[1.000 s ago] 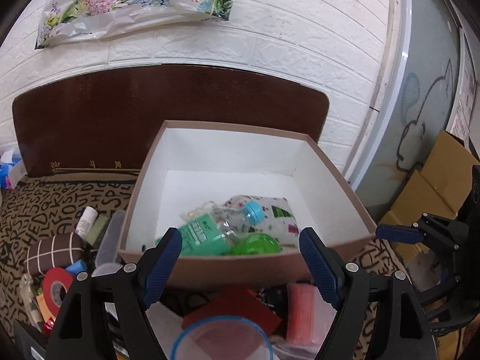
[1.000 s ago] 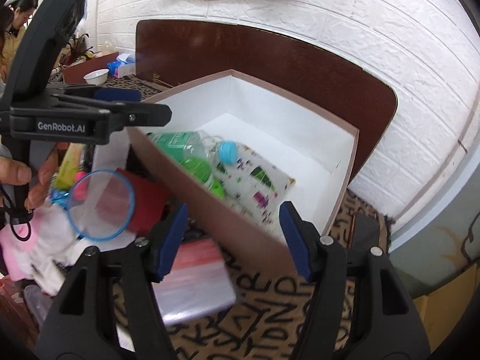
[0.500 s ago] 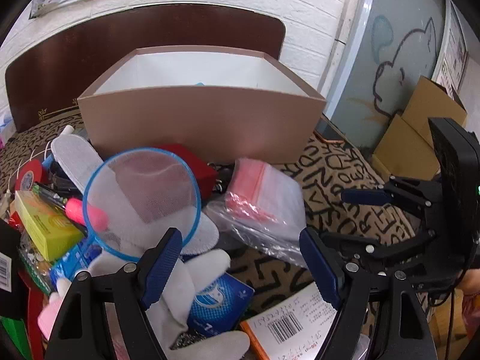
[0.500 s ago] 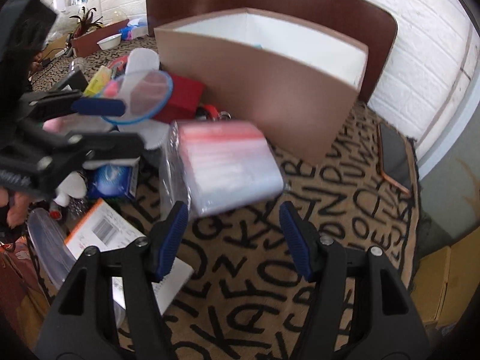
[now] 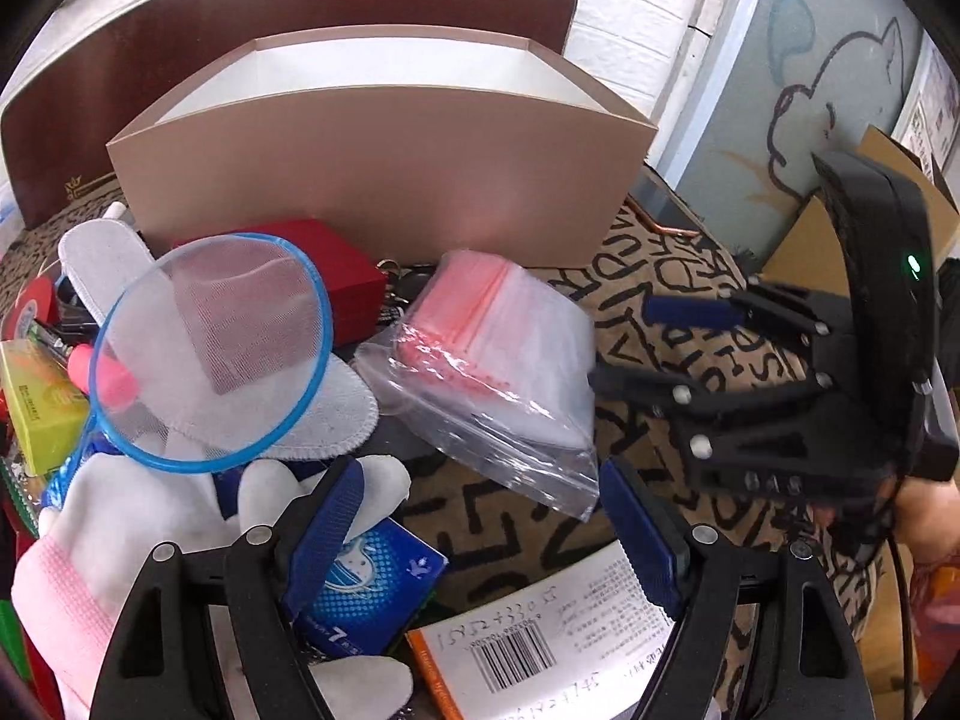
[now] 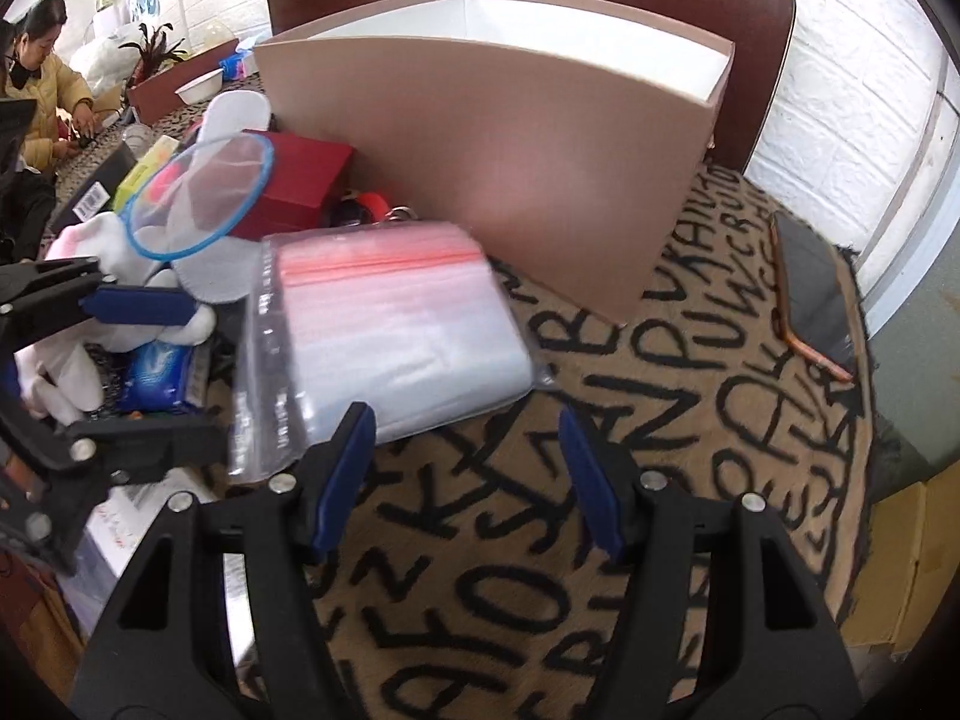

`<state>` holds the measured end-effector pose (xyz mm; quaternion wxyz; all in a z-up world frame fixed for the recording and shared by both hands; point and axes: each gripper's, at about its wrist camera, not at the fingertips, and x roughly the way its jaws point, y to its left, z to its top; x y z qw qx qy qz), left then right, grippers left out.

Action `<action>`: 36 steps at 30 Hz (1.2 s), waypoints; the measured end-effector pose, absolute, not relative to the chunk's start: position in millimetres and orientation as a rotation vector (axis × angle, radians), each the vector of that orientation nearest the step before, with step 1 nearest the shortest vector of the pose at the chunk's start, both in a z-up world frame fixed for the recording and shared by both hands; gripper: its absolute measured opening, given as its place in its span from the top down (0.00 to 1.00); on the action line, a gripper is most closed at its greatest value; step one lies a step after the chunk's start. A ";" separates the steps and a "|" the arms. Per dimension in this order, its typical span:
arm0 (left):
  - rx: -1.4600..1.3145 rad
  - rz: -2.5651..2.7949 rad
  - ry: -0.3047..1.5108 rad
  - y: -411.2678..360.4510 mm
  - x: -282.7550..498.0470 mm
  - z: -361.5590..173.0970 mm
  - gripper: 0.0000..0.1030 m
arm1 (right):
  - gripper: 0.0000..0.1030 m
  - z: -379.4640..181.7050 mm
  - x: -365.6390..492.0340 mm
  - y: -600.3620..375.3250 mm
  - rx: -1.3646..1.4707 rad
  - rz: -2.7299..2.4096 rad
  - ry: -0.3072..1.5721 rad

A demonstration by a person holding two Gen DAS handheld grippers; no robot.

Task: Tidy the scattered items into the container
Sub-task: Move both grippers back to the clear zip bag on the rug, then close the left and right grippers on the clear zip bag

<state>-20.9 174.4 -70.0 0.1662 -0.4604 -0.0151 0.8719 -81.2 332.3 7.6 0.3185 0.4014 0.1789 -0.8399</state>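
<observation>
Both claws stand with their blue-padded jaws spread wide and nothing between them: the left gripper (image 5: 480, 528) hangs low over the cluttered side of the table, and the right gripper (image 6: 468, 474) hangs over the letter-patterned cloth (image 6: 690, 396). The container, a tan cardboard box (image 5: 384, 162) with white inner walls, stands at the back against a dark brown board (image 5: 300, 6); from these low angles only the upper inside walls show, so its contents cannot be told. Its near wall is a tall flat face, and a red box (image 5: 348, 282) sits just in front of it on the left. A stack of clear zip bags (image 6: 396, 324) with a red seal strip lies on the cloth in front of the box, just ahead of the right claw's left pad, and ahead of the left claw, a little to its right. Left of the bags the clutter is dense: a blue-rimmed mesh hoop (image 5: 210, 348) rests on a white insole (image 5: 312, 420), with a white and pink glove (image 5: 120, 528) under the left claw's left pad, a blue packet (image 5: 372, 588), a barcoded white sheet (image 5: 540, 636) and a yellow-green carton (image 5: 36, 402) nearby. Right of the bags the cloth lies open as far as a phone (image 6: 810, 300) near the table's far right edge.
</observation>
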 end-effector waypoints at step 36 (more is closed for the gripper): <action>-1.352 2.242 0.233 195.0 -81.7 -73.6 0.18 | 0.34 -15.9 -51.8 310.1 1.164 -2.015 0.391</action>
